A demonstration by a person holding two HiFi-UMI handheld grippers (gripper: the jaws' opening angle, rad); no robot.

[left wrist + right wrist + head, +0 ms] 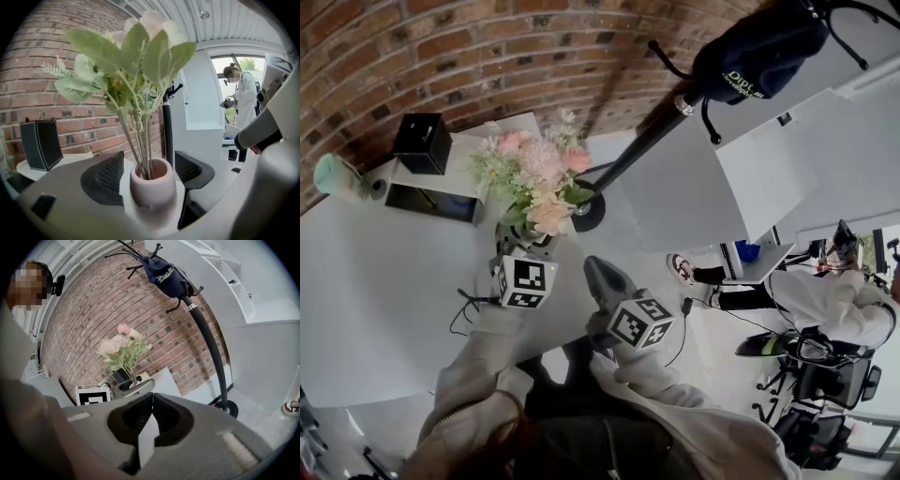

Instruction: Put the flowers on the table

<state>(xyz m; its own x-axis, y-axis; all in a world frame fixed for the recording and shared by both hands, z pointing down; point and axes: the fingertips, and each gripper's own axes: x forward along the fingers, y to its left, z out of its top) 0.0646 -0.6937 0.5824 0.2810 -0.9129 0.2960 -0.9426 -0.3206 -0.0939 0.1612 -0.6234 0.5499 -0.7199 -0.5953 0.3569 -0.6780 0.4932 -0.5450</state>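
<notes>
Noted: right gripper nearest, jaws pressed together with nothing in them, well apart from the flowers. The left gripper has its jaws wide, the pink vase between them, pads not pressing. Vase at the white table edge; its base is hidden.
</notes>
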